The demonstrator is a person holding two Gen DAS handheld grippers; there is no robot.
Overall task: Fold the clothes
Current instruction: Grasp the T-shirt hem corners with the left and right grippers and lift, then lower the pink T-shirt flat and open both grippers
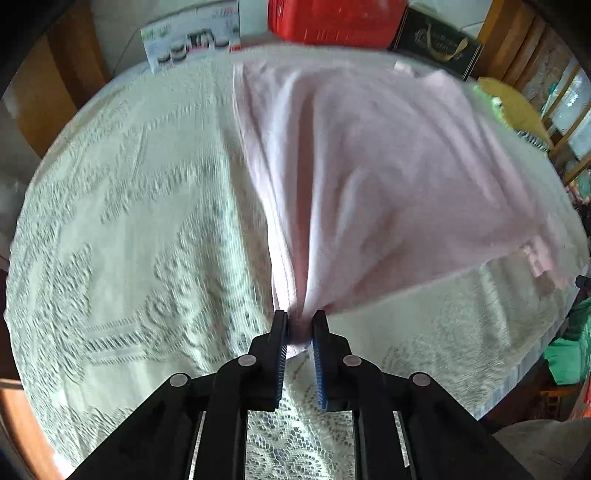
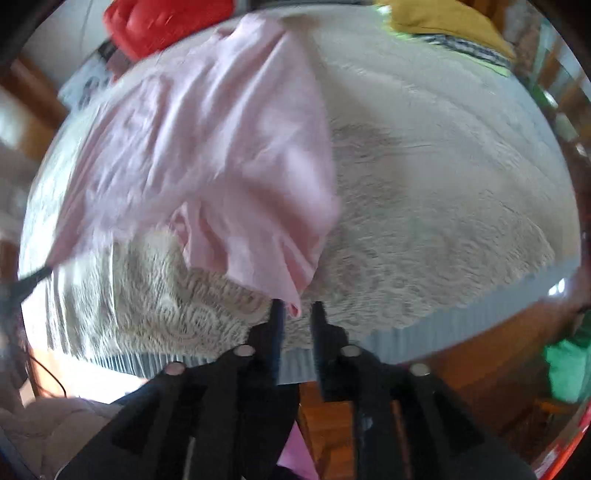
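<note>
A pale pink garment (image 1: 369, 166) lies stretched over a table with a cream lace tablecloth (image 1: 129, 221). My left gripper (image 1: 300, 325) is shut on a bunched corner of the pink garment and holds it lifted off the cloth. In the right wrist view the same pink garment (image 2: 207, 147) hangs in folds, and its lowest tip dangles between the fingers of my right gripper (image 2: 295, 310). The right jaws stand a little apart, and the view is blurred, so the grip is unclear. The left gripper's black tip shows at the far left (image 2: 33, 277).
A red box (image 1: 332, 18), a white printed carton (image 1: 192, 37) and a dark box (image 1: 436, 44) stand at the table's far edge. A mustard cloth (image 2: 443, 18) lies at the far right. Green fabric (image 2: 569, 365) sits beyond the table's near edge (image 2: 406, 332).
</note>
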